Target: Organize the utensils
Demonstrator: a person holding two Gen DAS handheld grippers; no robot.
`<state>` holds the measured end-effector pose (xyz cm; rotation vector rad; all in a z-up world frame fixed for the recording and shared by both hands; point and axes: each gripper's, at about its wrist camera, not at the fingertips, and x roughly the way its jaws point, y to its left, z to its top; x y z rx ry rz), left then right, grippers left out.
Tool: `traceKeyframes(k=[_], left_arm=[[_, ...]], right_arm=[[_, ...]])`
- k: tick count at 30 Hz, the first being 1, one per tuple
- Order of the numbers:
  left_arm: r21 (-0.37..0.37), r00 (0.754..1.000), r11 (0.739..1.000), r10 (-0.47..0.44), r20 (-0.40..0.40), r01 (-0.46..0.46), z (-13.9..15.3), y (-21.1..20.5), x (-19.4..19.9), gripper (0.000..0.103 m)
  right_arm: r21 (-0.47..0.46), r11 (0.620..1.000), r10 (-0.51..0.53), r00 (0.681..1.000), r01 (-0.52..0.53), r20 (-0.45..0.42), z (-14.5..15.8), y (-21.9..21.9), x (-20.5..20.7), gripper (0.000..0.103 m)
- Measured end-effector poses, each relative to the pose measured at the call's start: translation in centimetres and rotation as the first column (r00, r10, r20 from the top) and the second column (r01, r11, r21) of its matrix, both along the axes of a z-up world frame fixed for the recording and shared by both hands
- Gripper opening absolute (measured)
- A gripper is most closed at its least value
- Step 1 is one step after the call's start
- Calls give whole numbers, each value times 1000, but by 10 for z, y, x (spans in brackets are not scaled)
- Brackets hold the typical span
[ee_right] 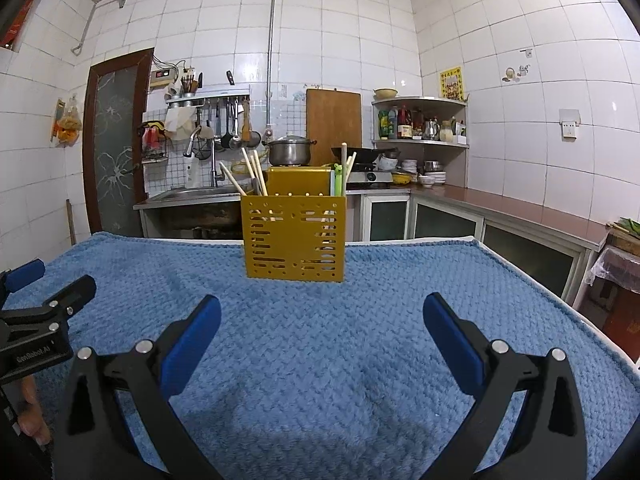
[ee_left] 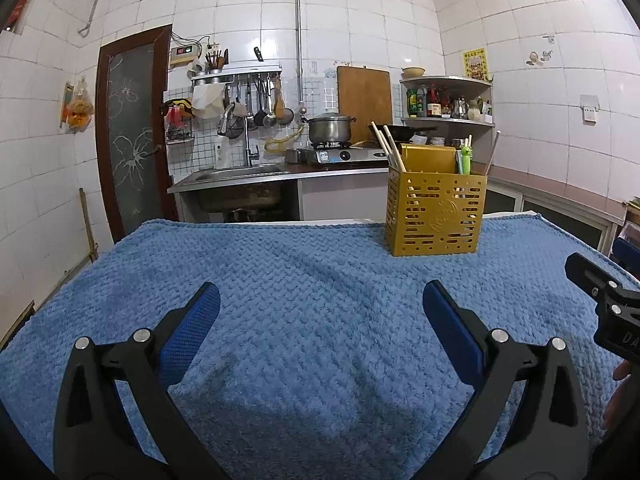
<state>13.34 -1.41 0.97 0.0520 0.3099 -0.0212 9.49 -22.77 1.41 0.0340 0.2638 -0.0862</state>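
A: What's the room?
B: A white-tiled kitchen, with a steel sink (ee_right: 192, 194) at 11 o'clock behind the surface under a knitted blue blanket (ee_right: 320, 360).

A: And the task's thing?
B: A perforated yellow utensil holder (ee_right: 294, 238) holding wooden chopsticks (ee_right: 252, 172) stands at 12 o'clock near the far edge, with bare blanket all around.

A: Grippers?
B: The left gripper (ee_left: 321, 304) and right gripper (ee_right: 322, 314) both have blue-padded fingers (ee_right: 192, 344) spread wide, holding nothing.

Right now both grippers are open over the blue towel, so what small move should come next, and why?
Probably ease the right gripper forward toward the gold utensil holder. It sits almost straight ahead in the right wrist view, while it is off to the side for the left gripper. Both are open and hold nothing, the blue towel shows no loose utensils, and the chopsticks stand in the holder.
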Motion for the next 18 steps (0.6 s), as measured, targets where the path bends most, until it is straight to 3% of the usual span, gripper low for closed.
traceKeyframes(k=[18], left_arm=[[-3, 1000, 1000, -9, 5, 9, 1, 1, -2, 98]], right_arm=[[-1, 1000, -4, 1000, 4, -5, -1, -5, 0, 99]])
